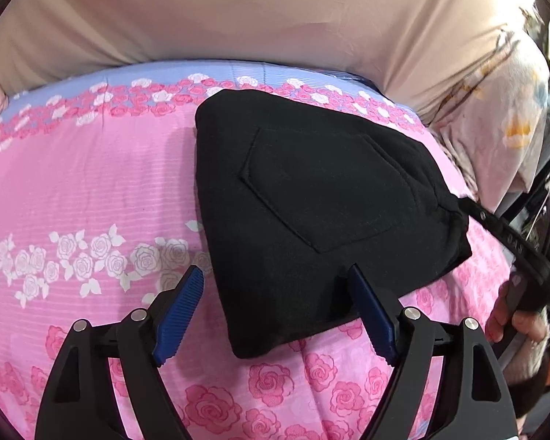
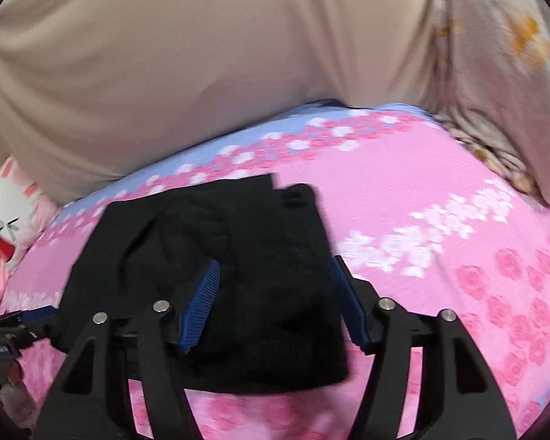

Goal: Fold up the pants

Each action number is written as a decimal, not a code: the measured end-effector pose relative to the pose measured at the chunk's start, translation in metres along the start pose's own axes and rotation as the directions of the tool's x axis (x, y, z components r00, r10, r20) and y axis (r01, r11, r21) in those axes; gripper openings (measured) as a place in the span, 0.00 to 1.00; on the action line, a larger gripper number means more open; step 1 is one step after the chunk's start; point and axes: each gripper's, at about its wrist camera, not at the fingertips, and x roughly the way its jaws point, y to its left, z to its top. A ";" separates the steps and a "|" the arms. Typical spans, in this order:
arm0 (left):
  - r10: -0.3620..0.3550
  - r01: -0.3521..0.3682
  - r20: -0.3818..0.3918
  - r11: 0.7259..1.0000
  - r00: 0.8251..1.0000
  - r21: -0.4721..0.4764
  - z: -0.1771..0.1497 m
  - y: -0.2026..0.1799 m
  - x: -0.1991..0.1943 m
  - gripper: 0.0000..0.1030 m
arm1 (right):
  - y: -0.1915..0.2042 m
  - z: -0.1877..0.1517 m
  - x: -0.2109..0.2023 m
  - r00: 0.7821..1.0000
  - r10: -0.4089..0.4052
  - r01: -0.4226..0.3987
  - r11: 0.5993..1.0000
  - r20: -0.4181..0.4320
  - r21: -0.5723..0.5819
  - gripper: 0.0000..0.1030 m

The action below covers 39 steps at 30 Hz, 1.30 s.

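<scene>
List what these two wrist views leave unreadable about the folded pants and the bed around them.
- Black pants: layers underneath hidden by the top fold, left wrist view.
- Pants' surface detail: smeared by motion blur, right wrist view.
- Plush toy: cut off by the left edge, right wrist view.

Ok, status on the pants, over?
Left gripper open, clear of cloth. Right gripper open over the pants, nothing pinched. Pants folded compact on the pink bedsheet. Nothing in the way.
</scene>
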 end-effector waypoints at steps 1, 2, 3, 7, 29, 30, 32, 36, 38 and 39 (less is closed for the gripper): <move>-0.013 0.013 -0.007 1.000 1.000 -0.011 0.001 0.002 0.003 0.76 | -0.005 -0.001 0.001 1.000 0.008 -0.008 1.000 -0.012 0.021 0.59; -0.029 0.028 -0.014 0.999 0.999 -0.018 0.002 0.002 0.006 0.78 | -0.013 -0.003 0.003 0.999 0.033 -0.031 0.998 -0.031 0.055 0.60; -0.055 0.054 -0.023 0.998 0.998 -0.027 0.003 0.004 0.009 0.80 | -0.019 -0.004 0.006 0.997 0.063 -0.058 0.995 -0.050 0.087 0.65; -0.184 0.175 -0.056 0.975 0.981 -0.140 0.008 0.020 0.028 0.84 | -0.031 -0.006 0.018 0.986 0.132 -0.114 0.979 -0.101 0.167 0.85; -0.218 0.207 -0.059 0.966 0.974 -0.155 0.009 0.050 0.008 0.45 | 0.021 -0.026 0.006 0.984 0.137 -0.135 0.990 -0.111 0.033 0.60; -0.196 0.186 -0.053 0.972 0.979 -0.145 0.006 0.049 0.005 0.46 | 0.018 -0.027 -0.001 0.987 0.137 -0.133 0.990 -0.087 0.053 0.61; -0.131 0.127 -0.031 0.986 0.991 -0.109 0.001 0.046 -0.008 0.46 | 0.018 -0.021 -0.021 0.991 0.131 -0.129 0.989 -0.022 0.070 0.63; 0.020 -0.022 0.068 0.999 0.997 0.030 0.000 0.011 -0.041 0.52 | 0.034 -0.013 -0.026 0.984 0.169 -0.170 0.985 -0.050 -0.016 0.71; 0.009 -0.025 0.124 0.992 0.992 0.123 -0.001 -0.012 -0.057 0.68 | 0.042 -0.011 -0.012 0.973 0.200 -0.205 0.978 -0.111 -0.034 0.48; -0.004 -0.018 0.139 0.987 0.990 0.157 0.000 -0.023 -0.062 0.73 | 0.046 -0.008 -0.003 0.976 0.171 -0.180 0.982 -0.137 -0.054 0.23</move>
